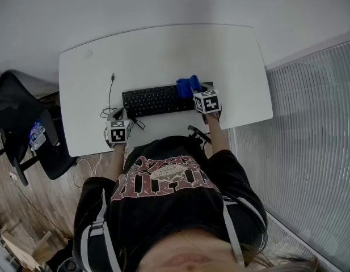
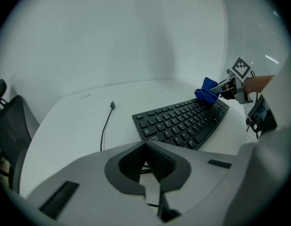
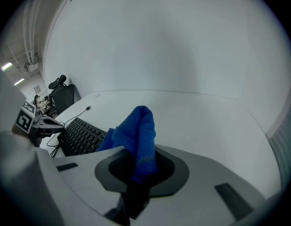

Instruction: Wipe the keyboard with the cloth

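Observation:
A black keyboard (image 1: 155, 100) lies in the middle of the white table (image 1: 163, 50). A blue cloth (image 1: 188, 85) rests bunched on the keyboard's right end, and my right gripper (image 1: 195, 91) is shut on it. In the right gripper view the cloth (image 3: 136, 135) rises out of the jaws, with the keyboard (image 3: 81, 135) to the left. My left gripper (image 1: 120, 118) sits at the table's front edge, left of the keyboard, shut with nothing in it. From the left gripper view (image 2: 145, 145) I see the keyboard (image 2: 183, 121) ahead and the cloth (image 2: 206, 91) on its far end.
A thin cable (image 1: 111, 92) with a plug runs across the table left of the keyboard. A small dark device (image 1: 198, 134) sits at the table's front edge by the person's right arm. A black office chair (image 1: 21, 123) stands to the left, and window blinds (image 1: 311, 123) line the right.

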Tool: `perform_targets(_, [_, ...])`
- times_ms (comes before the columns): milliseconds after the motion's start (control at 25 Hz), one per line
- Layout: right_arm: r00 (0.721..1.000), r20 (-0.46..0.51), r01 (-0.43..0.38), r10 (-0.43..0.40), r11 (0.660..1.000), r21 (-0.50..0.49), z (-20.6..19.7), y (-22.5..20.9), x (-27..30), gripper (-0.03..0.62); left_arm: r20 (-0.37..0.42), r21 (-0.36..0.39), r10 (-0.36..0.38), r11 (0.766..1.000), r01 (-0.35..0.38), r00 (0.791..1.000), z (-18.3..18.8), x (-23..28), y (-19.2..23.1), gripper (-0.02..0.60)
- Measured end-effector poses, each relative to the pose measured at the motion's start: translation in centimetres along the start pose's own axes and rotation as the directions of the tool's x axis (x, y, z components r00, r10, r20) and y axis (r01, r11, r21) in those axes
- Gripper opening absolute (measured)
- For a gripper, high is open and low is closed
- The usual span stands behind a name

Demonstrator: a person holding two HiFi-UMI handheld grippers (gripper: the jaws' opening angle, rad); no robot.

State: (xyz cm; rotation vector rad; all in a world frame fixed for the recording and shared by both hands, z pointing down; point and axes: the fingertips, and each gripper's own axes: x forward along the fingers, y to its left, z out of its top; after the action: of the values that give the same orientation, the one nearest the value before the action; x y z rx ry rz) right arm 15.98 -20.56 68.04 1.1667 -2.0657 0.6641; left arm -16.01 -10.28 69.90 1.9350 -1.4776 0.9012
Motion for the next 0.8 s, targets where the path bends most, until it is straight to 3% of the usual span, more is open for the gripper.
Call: perform_targets(800, [0.986,-0.011,0.169,-0.169,0.983,0.065,-3.3,-8.4,-3.4,0.064,-0.001,0.0,0.008,1.0,-0.008,1.0,-0.1,0.0,-0.1,0.033])
